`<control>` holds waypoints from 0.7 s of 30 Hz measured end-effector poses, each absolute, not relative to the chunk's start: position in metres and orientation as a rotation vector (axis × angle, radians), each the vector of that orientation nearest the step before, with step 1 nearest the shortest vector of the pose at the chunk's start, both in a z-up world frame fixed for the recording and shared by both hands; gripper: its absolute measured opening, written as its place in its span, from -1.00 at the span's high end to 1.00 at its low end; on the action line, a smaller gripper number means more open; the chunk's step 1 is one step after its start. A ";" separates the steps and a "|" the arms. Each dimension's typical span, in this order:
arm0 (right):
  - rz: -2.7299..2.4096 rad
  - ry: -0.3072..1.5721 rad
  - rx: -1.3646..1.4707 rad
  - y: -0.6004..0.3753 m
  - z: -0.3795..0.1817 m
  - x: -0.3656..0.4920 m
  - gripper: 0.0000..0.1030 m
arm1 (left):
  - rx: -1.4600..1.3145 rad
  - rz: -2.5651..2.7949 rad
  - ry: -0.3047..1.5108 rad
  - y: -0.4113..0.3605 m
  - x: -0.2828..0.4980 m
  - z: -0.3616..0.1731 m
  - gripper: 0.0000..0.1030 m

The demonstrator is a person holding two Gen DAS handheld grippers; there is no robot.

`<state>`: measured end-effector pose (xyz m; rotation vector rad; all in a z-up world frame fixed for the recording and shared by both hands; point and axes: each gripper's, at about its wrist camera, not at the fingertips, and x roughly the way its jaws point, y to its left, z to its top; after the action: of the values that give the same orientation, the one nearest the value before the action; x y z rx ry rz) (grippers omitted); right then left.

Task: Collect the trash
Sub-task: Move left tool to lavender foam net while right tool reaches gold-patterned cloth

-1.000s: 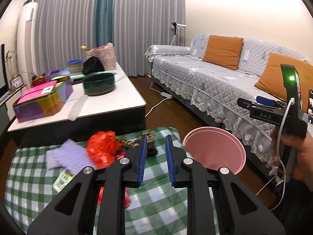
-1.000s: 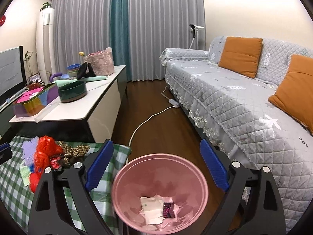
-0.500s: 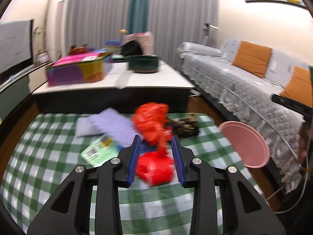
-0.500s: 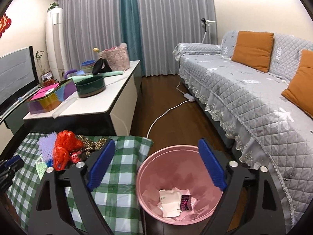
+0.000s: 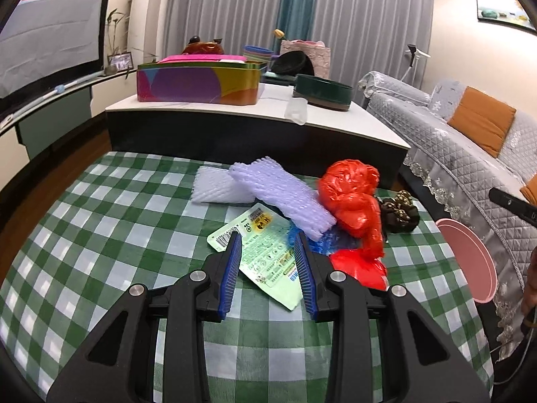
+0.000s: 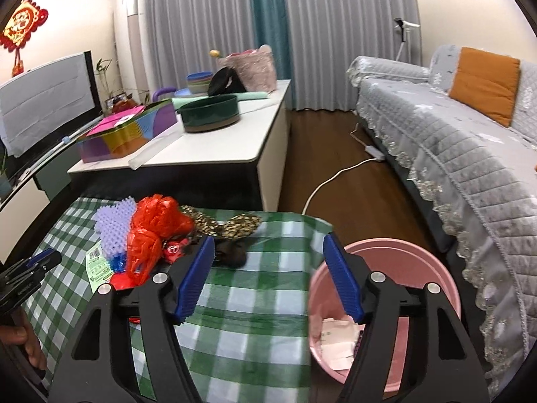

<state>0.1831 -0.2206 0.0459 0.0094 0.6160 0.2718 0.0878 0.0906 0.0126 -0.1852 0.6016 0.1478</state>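
Left gripper (image 5: 268, 262) jaws spread over the green packet (image 5: 265, 258), half-buried under purple foam (image 5: 282, 198); right gripper (image 6: 268, 268) jaws closing on nothing, hiding bin (image 6: 419, 258) trash

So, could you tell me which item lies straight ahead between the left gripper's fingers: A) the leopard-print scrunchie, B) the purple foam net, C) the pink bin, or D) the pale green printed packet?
D: in the left wrist view the pale green printed packet lies flat on the checked cloth, framed by the left gripper.
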 end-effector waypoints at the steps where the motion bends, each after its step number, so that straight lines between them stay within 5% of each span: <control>1: 0.280 0.621 0.006 -0.215 0.043 0.187 -0.30 | -0.190 0.149 0.603 0.092 0.090 0.011 0.36; 12: 0.301 0.658 0.005 -0.183 0.014 0.228 -0.30 | -0.195 0.139 0.595 0.091 0.125 -0.001 0.36; 21: 0.303 0.728 0.036 -0.172 -0.018 0.269 -0.44 | -0.239 0.109 0.607 0.094 0.163 -0.011 -0.18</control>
<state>0.2693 -0.1721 -0.0181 0.0363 0.7276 0.3028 0.1633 0.0941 -0.0114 -0.2394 0.6071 0.1090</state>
